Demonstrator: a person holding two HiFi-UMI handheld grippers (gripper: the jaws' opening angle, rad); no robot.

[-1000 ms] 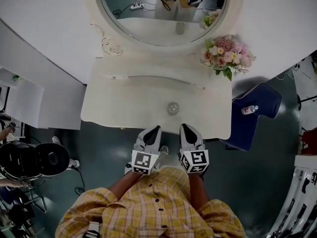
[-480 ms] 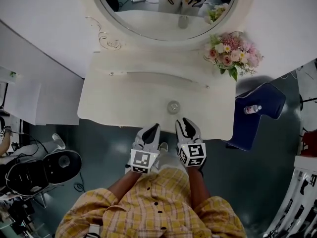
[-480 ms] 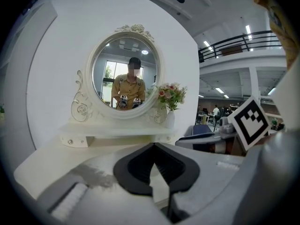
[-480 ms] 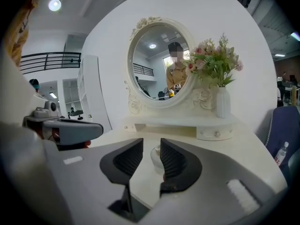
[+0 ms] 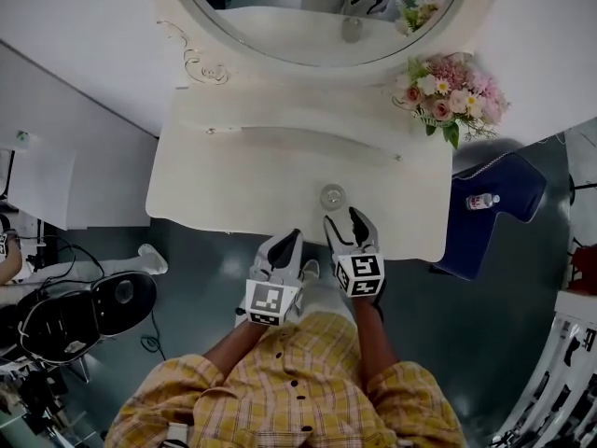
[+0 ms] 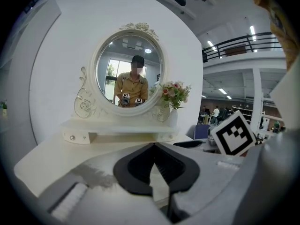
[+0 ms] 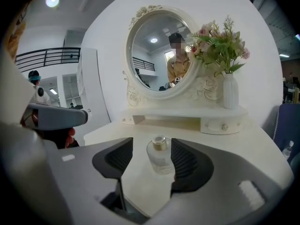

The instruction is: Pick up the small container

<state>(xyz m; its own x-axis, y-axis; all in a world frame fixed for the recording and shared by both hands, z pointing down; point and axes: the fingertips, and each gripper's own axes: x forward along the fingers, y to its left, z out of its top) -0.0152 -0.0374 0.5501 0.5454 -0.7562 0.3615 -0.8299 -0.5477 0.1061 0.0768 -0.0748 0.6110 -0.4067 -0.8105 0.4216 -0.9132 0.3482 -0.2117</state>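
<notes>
The small container is a clear glass bottle with a gold neck, standing upright near the front edge of the white vanity table. In the right gripper view the container shows framed by the two dark pads, which do not touch it. My right gripper hangs over the table's front edge just short of the bottle; its jaws have just been opening and stand open. My left gripper is off the table's edge, shut, with nothing in it.
A round mirror stands behind a low drawer shelf. A vase of pink flowers is at the back right. A blue chair with a water bottle stands right of the table, a black stool left.
The right gripper's jaws have gone from shut to open, and it has moved forward over the table's edge towards the bottle. The left gripper has hardly moved.
</notes>
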